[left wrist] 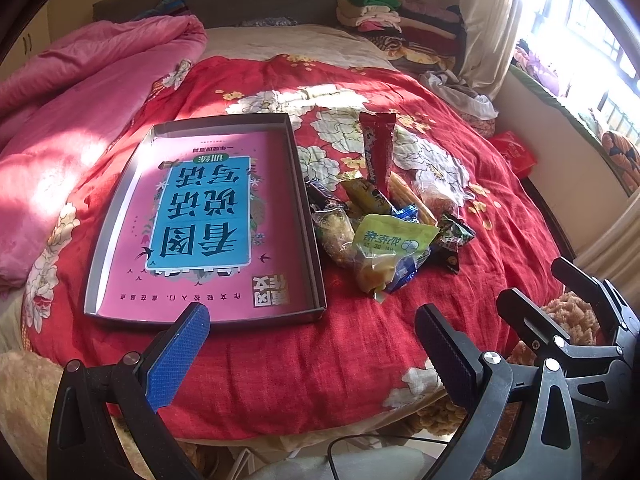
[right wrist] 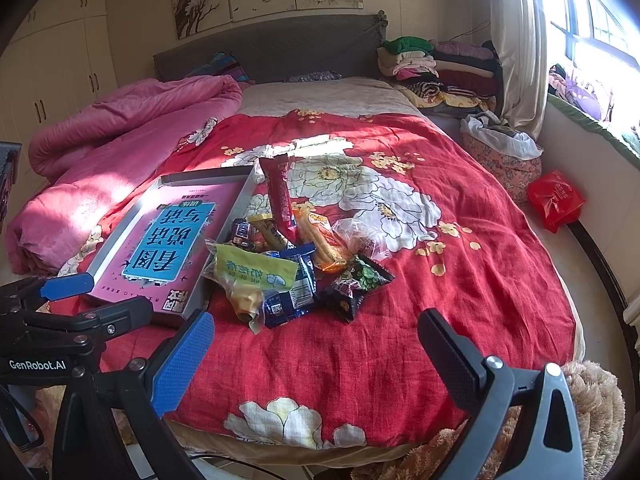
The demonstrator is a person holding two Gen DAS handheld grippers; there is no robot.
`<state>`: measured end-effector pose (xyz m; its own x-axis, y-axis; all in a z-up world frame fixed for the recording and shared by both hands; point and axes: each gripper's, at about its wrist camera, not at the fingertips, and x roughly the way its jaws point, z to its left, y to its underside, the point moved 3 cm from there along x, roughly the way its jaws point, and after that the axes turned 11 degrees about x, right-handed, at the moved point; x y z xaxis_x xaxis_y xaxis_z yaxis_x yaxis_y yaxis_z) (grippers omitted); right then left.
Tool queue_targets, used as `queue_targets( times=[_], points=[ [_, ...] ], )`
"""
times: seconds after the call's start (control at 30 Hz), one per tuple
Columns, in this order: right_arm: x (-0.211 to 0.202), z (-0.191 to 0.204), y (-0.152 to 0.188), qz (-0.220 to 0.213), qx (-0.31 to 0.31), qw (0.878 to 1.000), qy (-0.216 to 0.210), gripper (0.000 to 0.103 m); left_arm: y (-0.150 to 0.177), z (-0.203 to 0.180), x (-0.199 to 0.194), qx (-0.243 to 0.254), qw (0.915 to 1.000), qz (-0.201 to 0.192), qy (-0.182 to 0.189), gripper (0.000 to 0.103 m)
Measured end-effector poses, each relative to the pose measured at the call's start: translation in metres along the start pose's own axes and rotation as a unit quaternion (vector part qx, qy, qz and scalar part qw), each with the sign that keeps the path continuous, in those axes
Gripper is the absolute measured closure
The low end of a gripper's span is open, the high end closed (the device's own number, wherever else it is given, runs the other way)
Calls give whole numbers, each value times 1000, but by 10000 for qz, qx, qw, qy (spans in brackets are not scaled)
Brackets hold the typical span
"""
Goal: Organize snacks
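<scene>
- The left gripper (left wrist: 312, 344) hangs over the near edge of the bed, its fingers spread wide apart with nothing between them.
- The right gripper (right wrist: 316, 354) is just to the right of it, likewise spread wide and empty; its black fingers also show at the right edge of the left wrist view.
- A red floral blanket (right wrist: 460, 280) covers the near part of the bed.
- On the blanket, left of centre, lies a shallow grey tray (left wrist: 312, 240) with a pink and blue book cover lining its bottom.
- The pile of snacks (left wrist: 384, 224) sits on the blanket just right of the tray: a yellow-green packet (right wrist: 256, 270) nearest, a blue wrapper (right wrist: 296, 292) and a dark green-printed packet (right wrist: 358, 280) beside it, possibly touching.
- A long red stick packet (right wrist: 280, 200) lies at the far end of the pile.
- Farther left is a bunched pink quilt (right wrist: 132, 120).
- Folded clothes (right wrist: 436, 64) are stacked at the far right by the headboard.
</scene>
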<state>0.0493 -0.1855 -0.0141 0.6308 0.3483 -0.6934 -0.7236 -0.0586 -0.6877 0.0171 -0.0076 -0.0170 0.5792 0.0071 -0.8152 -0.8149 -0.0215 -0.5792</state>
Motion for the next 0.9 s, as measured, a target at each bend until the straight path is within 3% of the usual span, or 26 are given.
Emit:
queue_targets(
  times=[0.9],
  points=[
    [11, -22, -6, 94, 344, 9993, 56, 0, -8, -16, 15, 212, 9995, 49, 244, 1]
  ],
)
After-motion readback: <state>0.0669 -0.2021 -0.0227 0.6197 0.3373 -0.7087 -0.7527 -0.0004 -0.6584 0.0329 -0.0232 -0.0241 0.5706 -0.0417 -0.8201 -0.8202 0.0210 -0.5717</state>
